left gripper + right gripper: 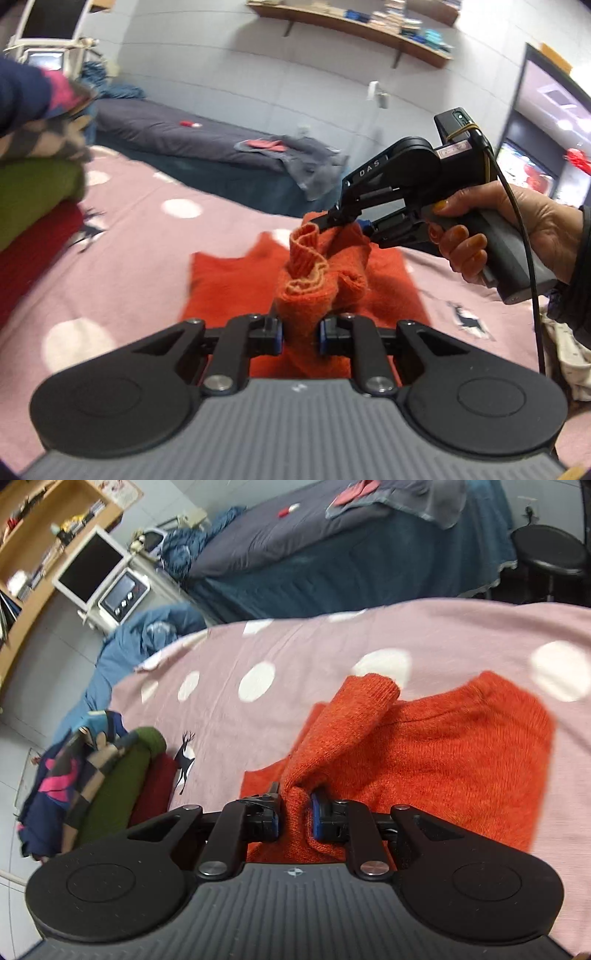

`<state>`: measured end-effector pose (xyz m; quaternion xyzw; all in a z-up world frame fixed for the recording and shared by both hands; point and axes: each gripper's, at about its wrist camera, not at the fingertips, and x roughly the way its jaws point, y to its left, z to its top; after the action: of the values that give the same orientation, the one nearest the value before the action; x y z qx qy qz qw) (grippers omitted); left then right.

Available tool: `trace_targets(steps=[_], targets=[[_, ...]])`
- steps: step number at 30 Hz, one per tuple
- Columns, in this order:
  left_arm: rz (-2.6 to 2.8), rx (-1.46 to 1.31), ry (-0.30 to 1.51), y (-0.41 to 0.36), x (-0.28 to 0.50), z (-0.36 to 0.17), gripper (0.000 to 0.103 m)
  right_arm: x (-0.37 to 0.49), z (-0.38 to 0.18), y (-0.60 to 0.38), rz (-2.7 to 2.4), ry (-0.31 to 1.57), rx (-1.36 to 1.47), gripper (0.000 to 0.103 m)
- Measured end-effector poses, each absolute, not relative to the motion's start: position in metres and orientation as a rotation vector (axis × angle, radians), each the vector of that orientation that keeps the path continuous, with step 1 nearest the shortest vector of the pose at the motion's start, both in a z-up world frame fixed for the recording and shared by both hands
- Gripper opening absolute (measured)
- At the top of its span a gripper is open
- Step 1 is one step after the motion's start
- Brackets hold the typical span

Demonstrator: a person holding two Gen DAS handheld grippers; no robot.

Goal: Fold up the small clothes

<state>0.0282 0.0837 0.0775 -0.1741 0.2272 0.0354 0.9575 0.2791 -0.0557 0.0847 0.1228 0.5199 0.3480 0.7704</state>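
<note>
Between both claws: orange sweater, left claw and right claw pinching it.

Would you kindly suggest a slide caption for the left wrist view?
Both grippers, left gripper and right gripper, pinch the orange sweater above the pink dotted bedspread.
</note>
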Motion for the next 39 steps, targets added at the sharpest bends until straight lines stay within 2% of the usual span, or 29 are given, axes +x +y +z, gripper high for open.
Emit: trace_targets(steps=[3, 4, 6, 7, 8, 10, 11, 12, 13, 15, 17, 19, 20, 21, 22, 24, 27, 29, 31, 35, 39], targets=[[0.093, -0.352, 0.500, 0.097, 0.023, 0.067, 0.017, 0.275, 0.076, -0.037, 0.765, 1.137, 0.223, 0.029], [0.104, -0.345, 0.514, 0.097, 0.023, 0.063, 0.021, 0.274, 0.073, -0.033, 0.766, 1.137, 0.216, 0.033], [0.151, -0.330, 0.538, 0.103, 0.019, 0.057, 0.032, 0.272, 0.068, -0.029, 0.764, 1.127, 0.213, 0.047], [0.183, -0.319, 0.540, 0.106, 0.017, 0.056, 0.045, 0.270, 0.066, -0.029, 0.765, 1.110, 0.219, 0.053], [0.219, -0.309, 0.533, 0.109, 0.015, 0.053, 0.057, 0.268, 0.067, -0.030, 0.761, 1.081, 0.229, 0.056], [0.298, -0.313, 0.491, 0.117, 0.000, 0.059, 0.070, 0.260, 0.072, -0.034, 0.753, 0.981, 0.239, 0.062], [0.326, -0.325, 0.483, 0.124, -0.004, 0.061, 0.070, 0.254, 0.076, -0.038, 0.746, 0.920, 0.240, 0.067], [0.332, -0.337, 0.479, 0.129, -0.006, 0.064, 0.070, 0.248, 0.080, -0.043, 0.733, 0.867, 0.239, 0.078], [0.319, -0.345, 0.473, 0.132, -0.006, 0.069, 0.068, 0.243, 0.084, -0.049, 0.728, 0.828, 0.239, 0.082], [0.268, -0.335, 0.465, 0.129, -0.004, 0.076, 0.065, 0.234, 0.086, -0.059, 0.734, 0.781, 0.216, 0.080], [0.198, -0.294, 0.465, 0.117, 0.001, 0.082, 0.059, 0.222, 0.086, -0.068, 0.740, 0.752, 0.173, 0.072], [0.130, -0.234, 0.478, 0.098, 0.009, 0.086, 0.055, 0.212, 0.082, -0.072, 0.734, 0.751, 0.124, 0.055], [0.096, -0.208, 0.489, 0.089, 0.014, 0.086, 0.050, 0.207, 0.079, -0.074, 0.729, 0.757, 0.096, 0.050], [0.071, -0.192, 0.495, 0.081, 0.017, 0.087, 0.050, 0.201, 0.076, -0.074, 0.723, 0.771, 0.055, 0.044], [0.055, -0.186, 0.510, 0.077, 0.023, 0.085, 0.050, 0.196, 0.072, -0.068, 0.716, 0.788, 0.017, 0.042], [0.050, -0.176, 0.558, 0.072, 0.035, 0.078, 0.050, 0.186, 0.066, -0.069, 0.720, 0.809, -0.010, 0.042], [0.103, -0.148, 0.636, 0.072, 0.045, 0.065, 0.056, 0.175, 0.062, -0.074, 0.711, 0.813, -0.023, 0.043], [0.114, -0.149, 0.676, 0.079, 0.048, 0.057, 0.072, 0.170, 0.060, -0.074, 0.688, 0.814, -0.062, 0.043], [0.153, -0.131, 0.708, 0.082, 0.048, 0.048, 0.080, 0.167, 0.059, -0.075, 0.684, 0.801, -0.077, 0.043], [0.167, -0.231, 0.724, 0.104, 0.043, 0.046, 0.082, 0.165, 0.056, -0.075, 0.673, 0.806, -0.084, 0.046], [0.143, -0.453, 0.647, 0.131, 0.019, 0.055, 0.090, 0.160, 0.062, -0.080, 0.679, 0.781, -0.064, 0.070]])
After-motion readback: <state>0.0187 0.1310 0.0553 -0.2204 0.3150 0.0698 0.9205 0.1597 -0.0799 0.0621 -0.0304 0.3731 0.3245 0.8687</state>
